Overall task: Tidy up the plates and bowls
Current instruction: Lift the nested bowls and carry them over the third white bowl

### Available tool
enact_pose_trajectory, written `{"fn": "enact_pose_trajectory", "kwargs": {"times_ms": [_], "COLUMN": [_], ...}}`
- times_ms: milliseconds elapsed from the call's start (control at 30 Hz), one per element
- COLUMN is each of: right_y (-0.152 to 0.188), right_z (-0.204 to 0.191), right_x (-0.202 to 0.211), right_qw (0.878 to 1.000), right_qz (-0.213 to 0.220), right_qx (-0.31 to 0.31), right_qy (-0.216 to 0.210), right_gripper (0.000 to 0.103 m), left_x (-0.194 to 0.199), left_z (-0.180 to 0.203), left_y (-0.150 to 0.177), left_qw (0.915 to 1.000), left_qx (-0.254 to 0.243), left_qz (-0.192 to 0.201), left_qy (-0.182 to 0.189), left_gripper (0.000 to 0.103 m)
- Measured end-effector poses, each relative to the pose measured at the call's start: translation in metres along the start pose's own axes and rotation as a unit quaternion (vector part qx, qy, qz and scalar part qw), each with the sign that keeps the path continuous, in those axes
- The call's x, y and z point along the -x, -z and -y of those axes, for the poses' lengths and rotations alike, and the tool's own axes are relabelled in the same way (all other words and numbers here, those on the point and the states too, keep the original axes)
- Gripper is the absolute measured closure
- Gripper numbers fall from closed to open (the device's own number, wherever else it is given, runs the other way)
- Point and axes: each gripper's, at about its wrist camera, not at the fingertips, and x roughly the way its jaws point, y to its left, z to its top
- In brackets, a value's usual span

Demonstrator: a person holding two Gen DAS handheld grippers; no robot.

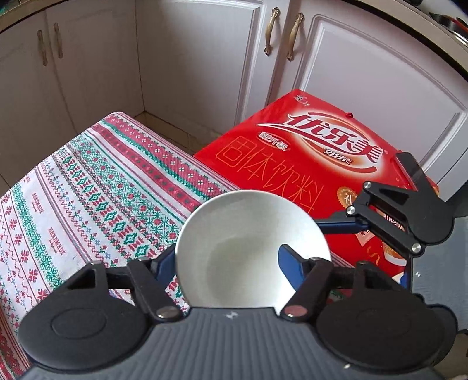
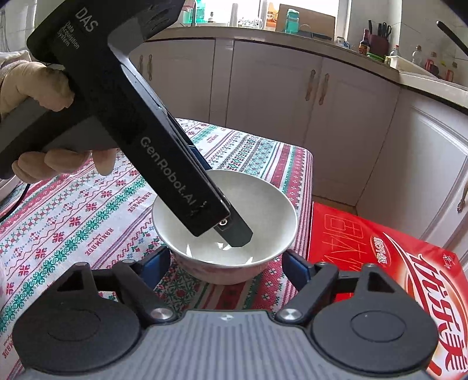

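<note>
A white bowl [image 1: 251,248] [image 2: 225,231] stands on the patterned tablecloth [image 1: 87,187] near the table's right edge. My left gripper [image 1: 225,257] straddles the bowl's wall, one blue finger [image 1: 288,258] inside the bowl and the other outside at its left; the jaws look shut on the rim. In the right wrist view the left gripper's body [image 2: 163,146] reaches down into the bowl. My right gripper [image 2: 225,263] is open, its blue fingers [image 2: 295,263] on either side of the bowl's base, not touching.
A red printed carton [image 1: 316,163] [image 2: 380,257] lies beside the table's right edge. White cabinet doors [image 1: 190,58] stand behind. A worktop with bottles and jars [image 2: 292,20] runs along the back. A hand [image 2: 35,84] holds the left gripper.
</note>
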Motion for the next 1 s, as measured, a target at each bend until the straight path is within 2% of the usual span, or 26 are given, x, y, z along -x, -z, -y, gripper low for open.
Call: {"fn": "enact_pose_trajectory", "kwargs": {"times_ms": [600,1000], "right_y": [-0.003,-0.010], "right_z": [0.001,-0.019], "right_x": [0.006,0.038], "right_qw": [1.000,1.000], "right_qz": [0.004,0.003], "right_qx": [-0.012,-0.007], "right_qy": [-0.006,-0.020], "right_gripper": [0.017,0.017], "left_x": [-0.001,0.038], "left_z": [-0.001,0.023], "left_y": [0.000,0.018], "left_qw": [1.0000,1.0000], "left_qx": [0.003,-0.002], "left_qz": [-0.003,0.006], "left_qy": [0.002,-0.006], "left_gripper": [0.033,0.033]}}
